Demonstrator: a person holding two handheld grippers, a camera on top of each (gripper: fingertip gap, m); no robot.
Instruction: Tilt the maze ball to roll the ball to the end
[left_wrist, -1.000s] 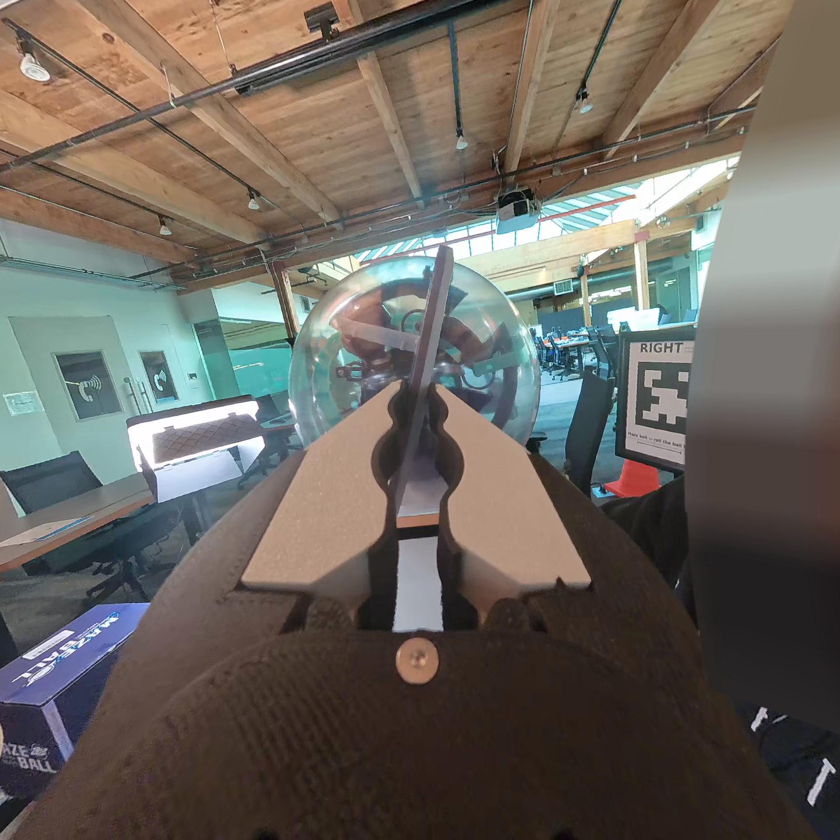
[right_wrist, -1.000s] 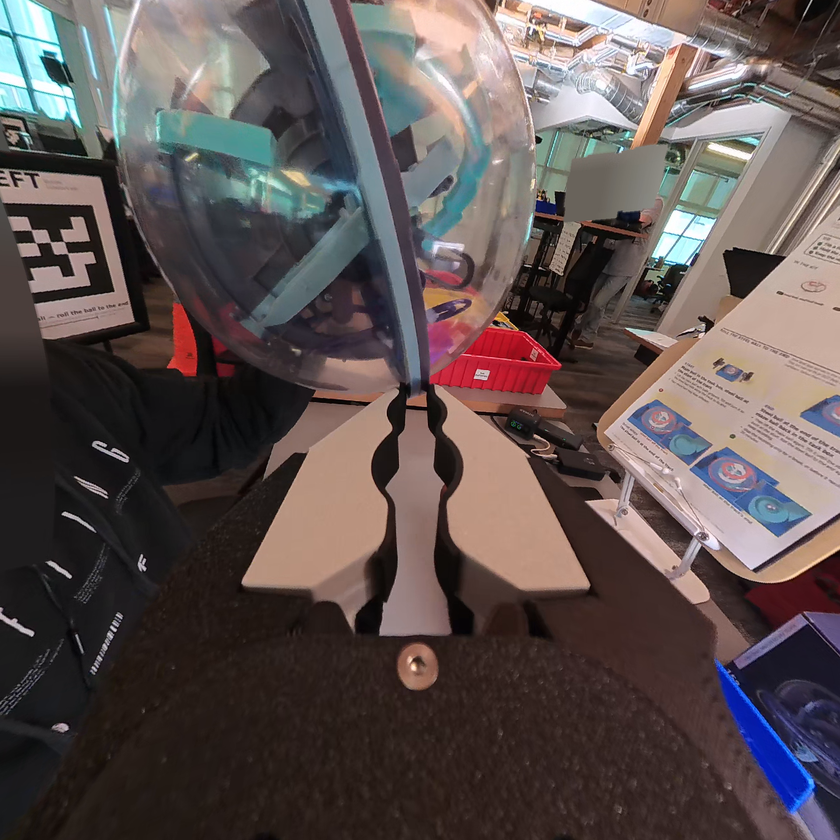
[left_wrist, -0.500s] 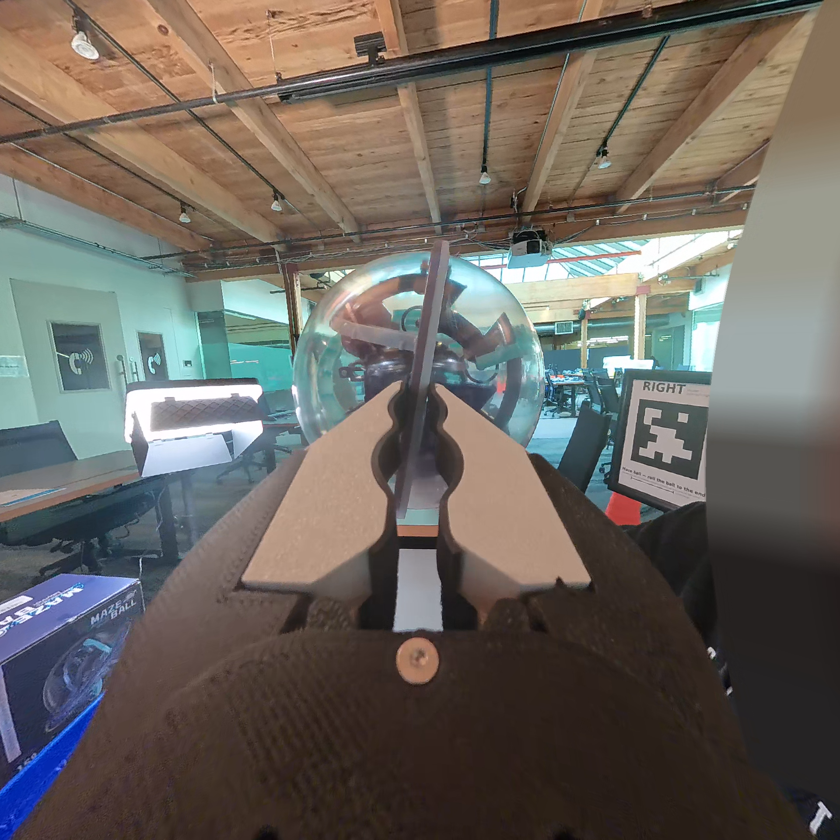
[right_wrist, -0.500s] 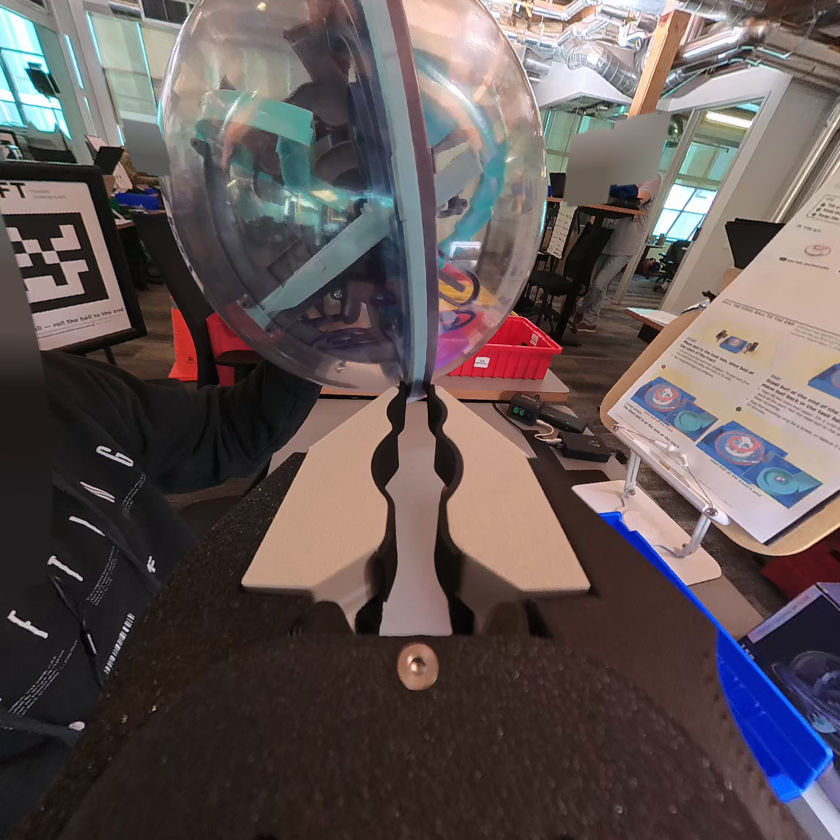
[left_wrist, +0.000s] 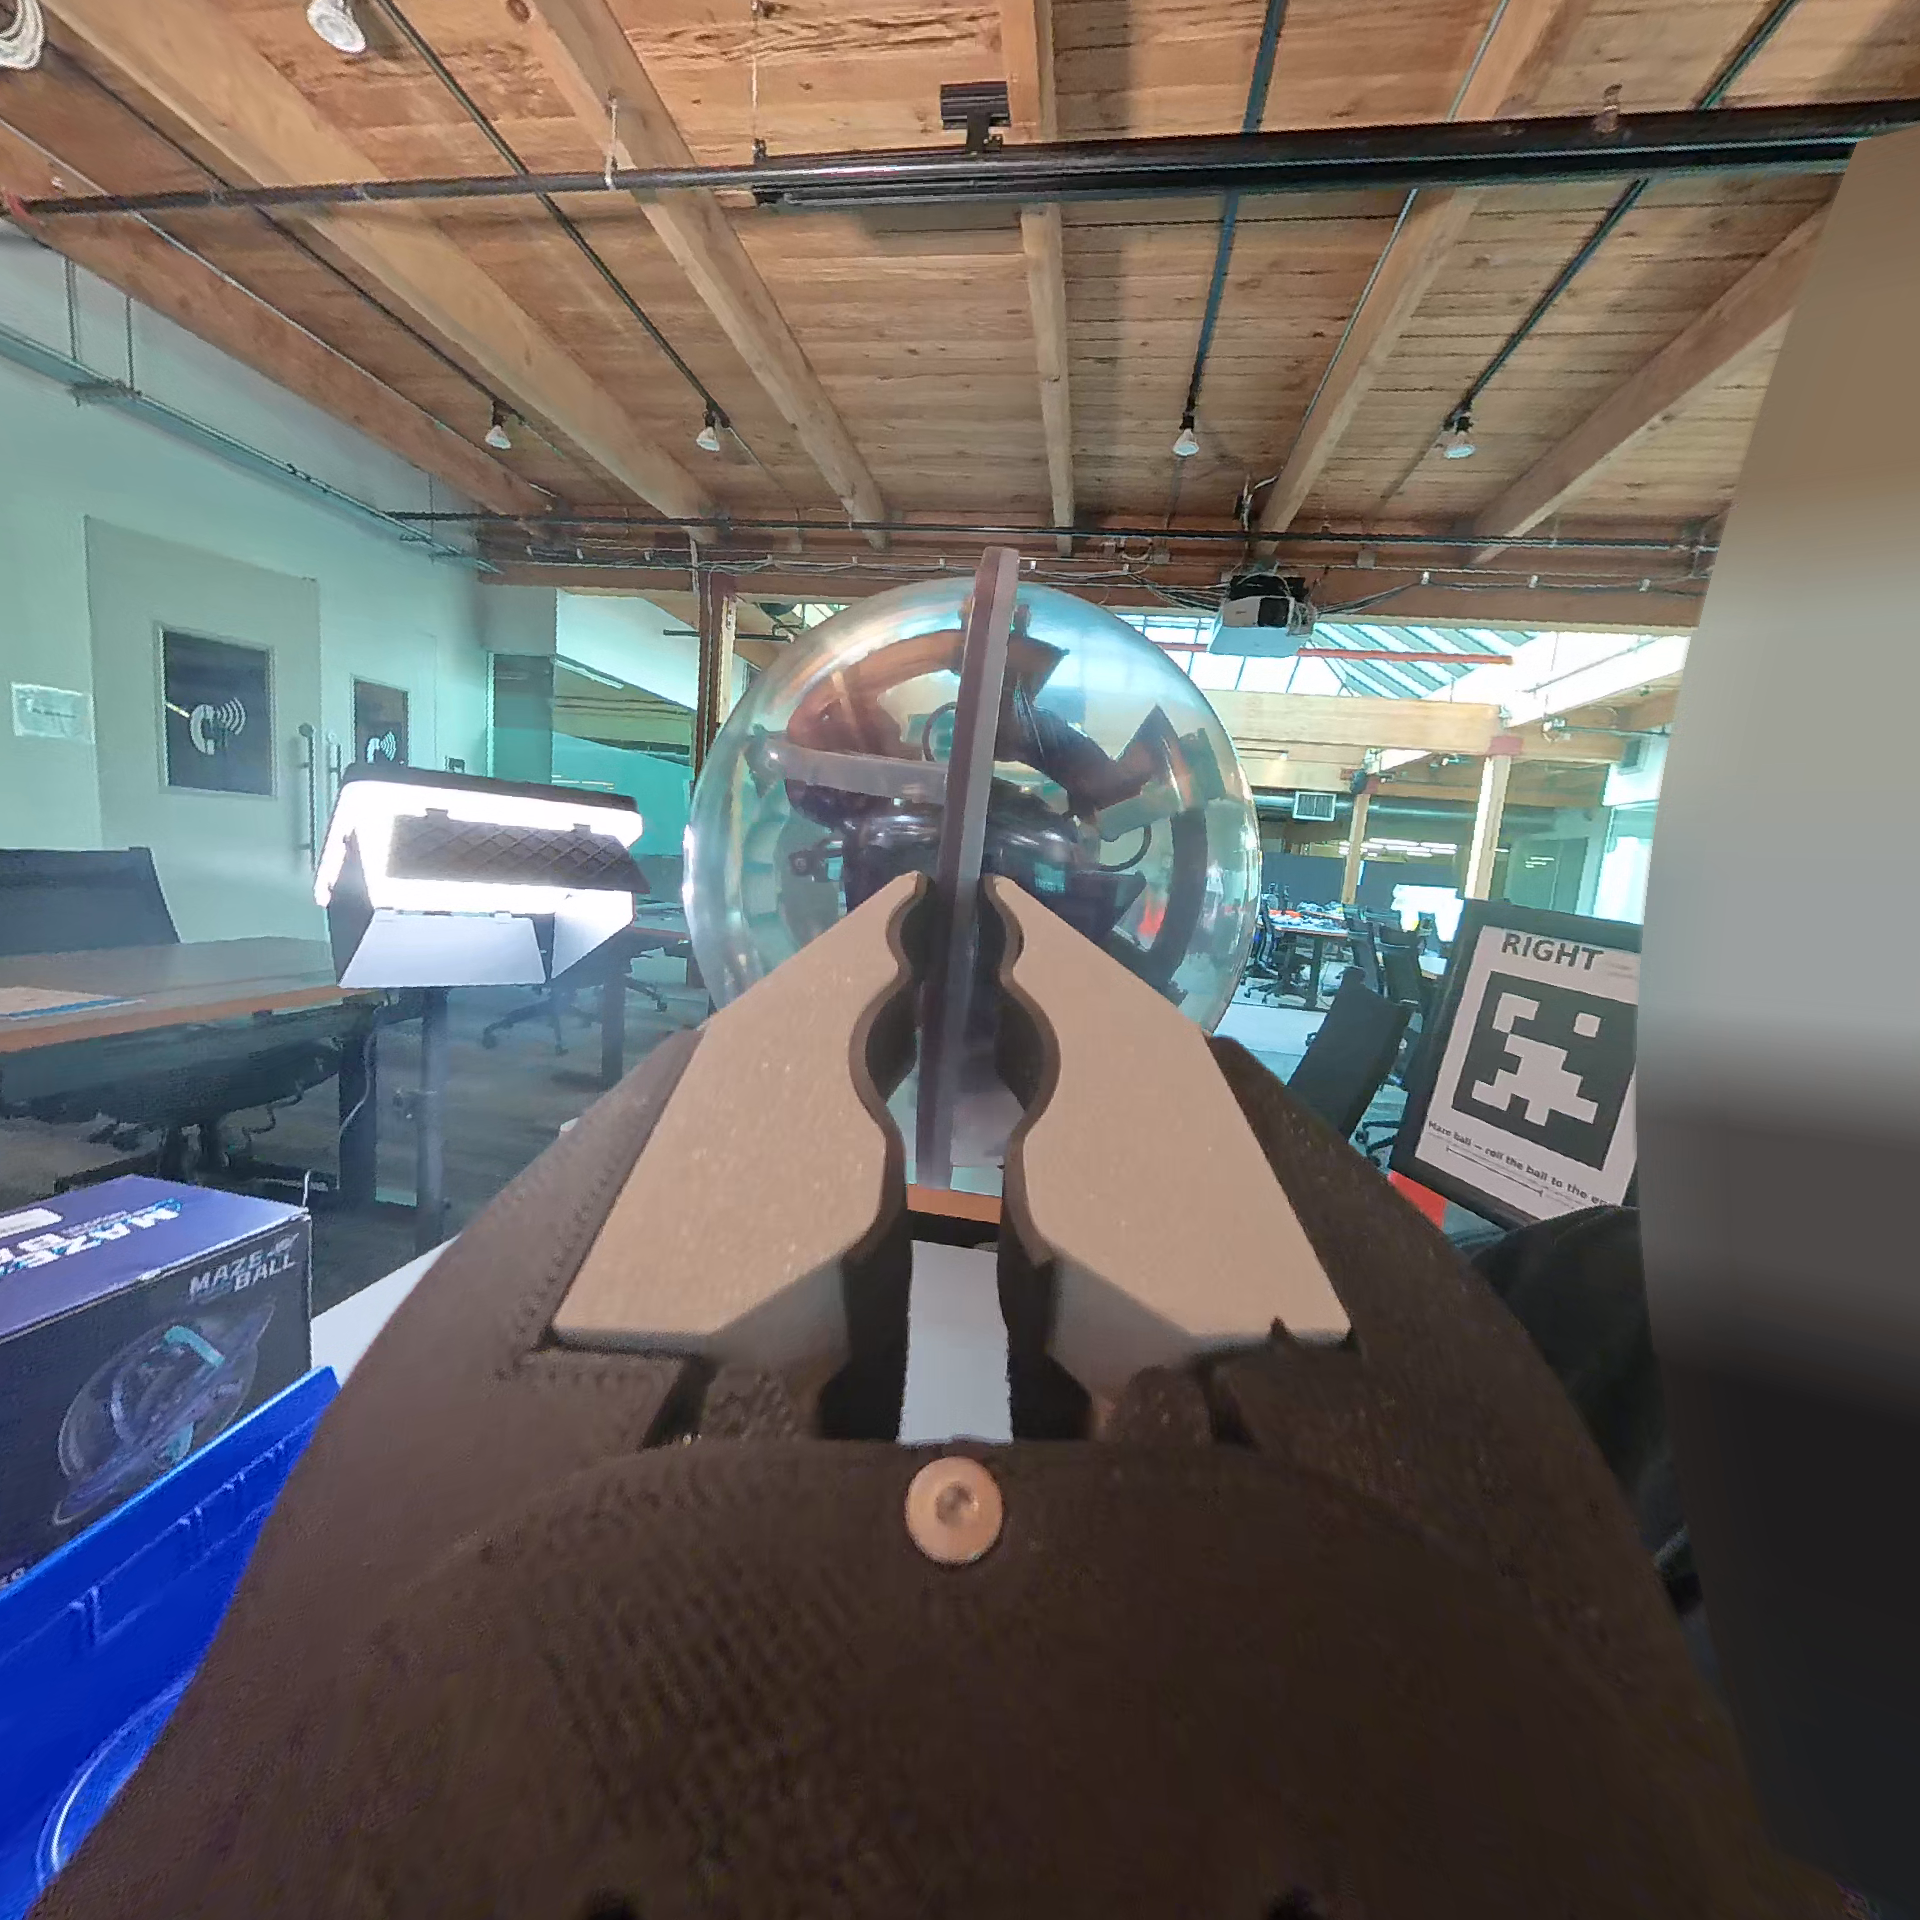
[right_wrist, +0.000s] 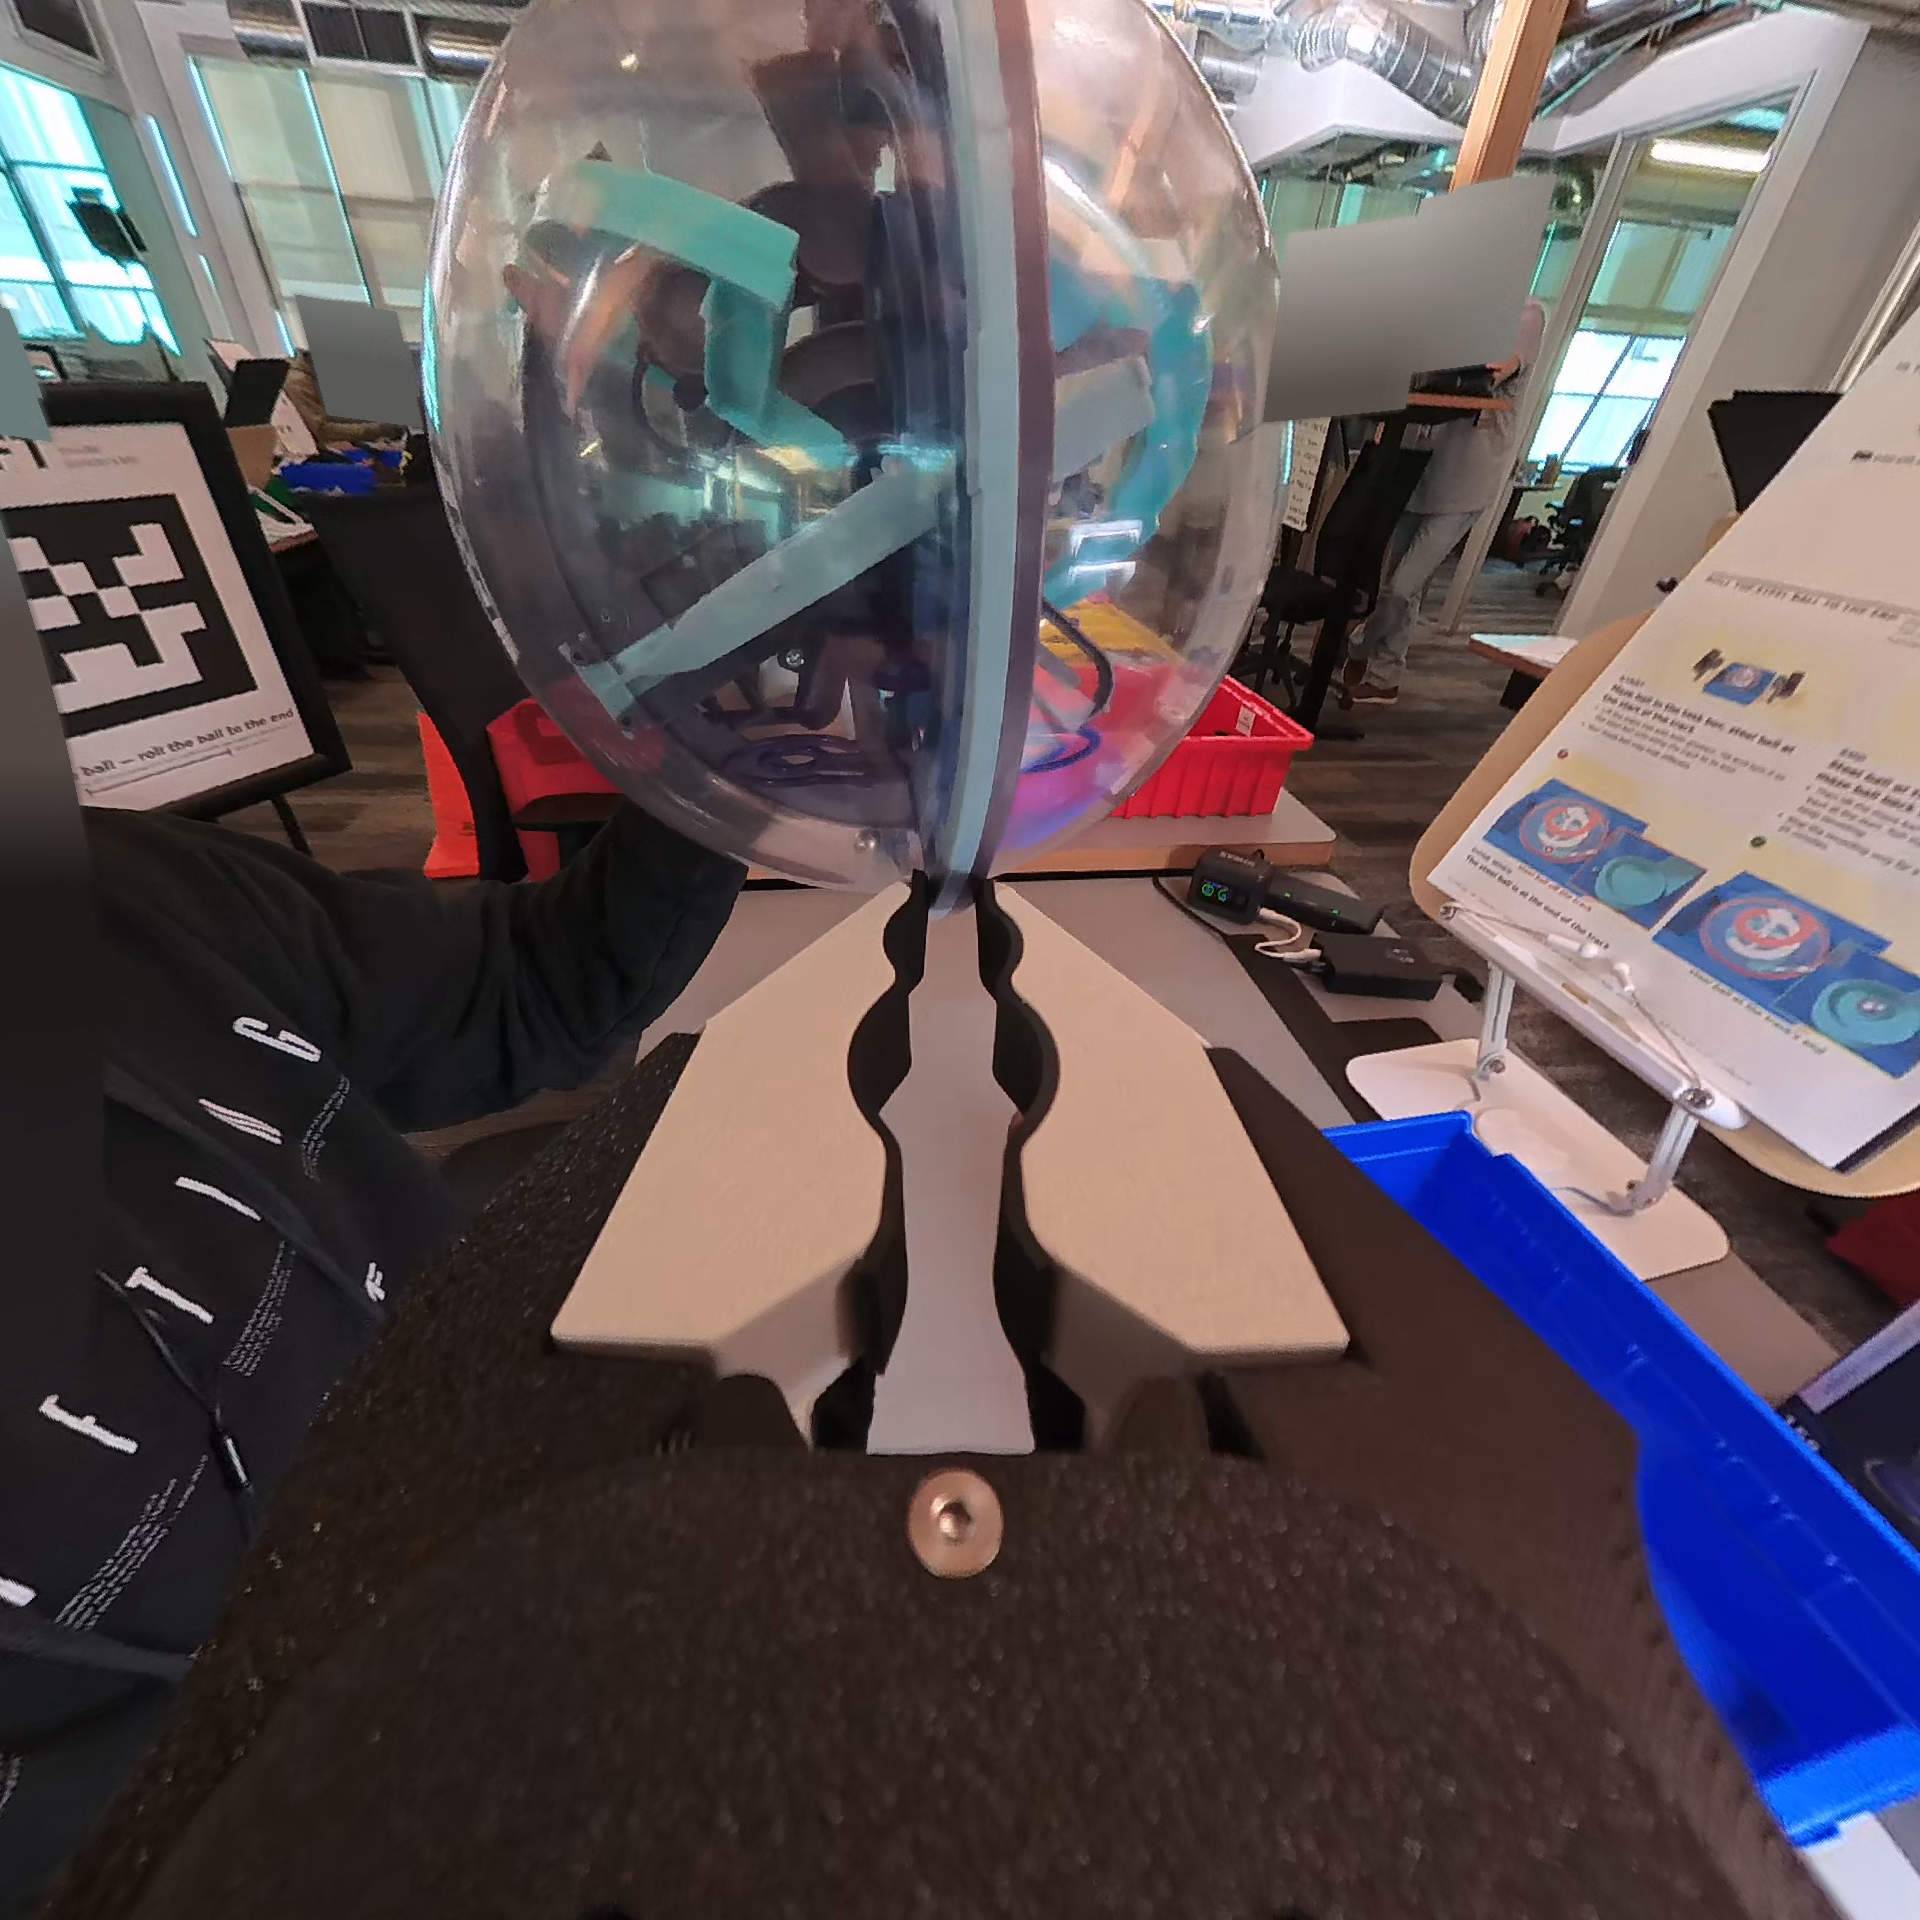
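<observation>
The maze ball (left_wrist: 1101, 810) is a clear sphere with teal and dark tracks inside and a flat rim ring around its middle. Both grippers hold it up in the air by that rim. My left gripper (left_wrist: 958, 904) is shut on the rim, which runs deep between its grey fingers (left_wrist: 769, 1122). My right gripper (right_wrist: 951, 894) is shut on the rim's edge at its fingertips, with the sphere (right_wrist: 727, 436) filling the view above. A small steel ball (right_wrist: 864, 844) sits low inside the sphere near the rim.
A maze ball box (left_wrist: 135, 1340) and a blue bin (left_wrist: 114, 1621) lie low left. A marker sign (left_wrist: 1527, 1060) stands right. In the right wrist view, an instruction sheet on a stand (right_wrist: 1704, 894), a blue bin (right_wrist: 1621, 1382), a red bin (right_wrist: 1236, 758) and a dark sleeve (right_wrist: 395, 977).
Both views have swung: the left view has tipped down and turned, bringing the box and blue bin further in. In the right view the sphere has shifted right and rotated, its tracks turning.
</observation>
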